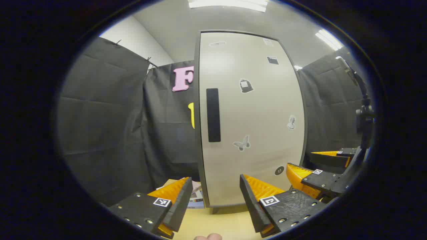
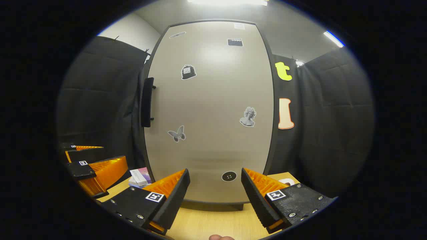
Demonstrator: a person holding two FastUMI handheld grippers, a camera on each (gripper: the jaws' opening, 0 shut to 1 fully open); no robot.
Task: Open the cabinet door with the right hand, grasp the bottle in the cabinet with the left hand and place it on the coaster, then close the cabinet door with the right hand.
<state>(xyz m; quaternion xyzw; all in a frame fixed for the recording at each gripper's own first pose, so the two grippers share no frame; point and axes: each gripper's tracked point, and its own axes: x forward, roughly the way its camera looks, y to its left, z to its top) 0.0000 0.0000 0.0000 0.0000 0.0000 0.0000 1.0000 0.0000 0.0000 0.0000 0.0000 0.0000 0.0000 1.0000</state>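
A tall beige cabinet door (image 1: 253,120) with stickers stands shut on the wooden table, its black vertical handle (image 1: 213,115) near the left edge. In the right gripper view the same door (image 2: 210,110) faces me, the handle (image 2: 147,102) at its left side. My left gripper (image 1: 216,200) is open and empty, a short way in front of the door's lower part. My right gripper (image 2: 215,191) is open too, before the door's bottom; it appears at the right in the left gripper view (image 1: 312,166). The left gripper (image 2: 91,163) appears at the left in the right gripper view. A white coaster (image 2: 289,181) peeks beside the right finger.
The cabinet stands on a light wooden table (image 2: 213,221). A small stack of boxes or booklets (image 2: 140,176) lies left of the cabinet, also seen low in the left gripper view (image 1: 196,196). A black stand (image 1: 365,116) rises at the right. Black cloth walls surround the booth.
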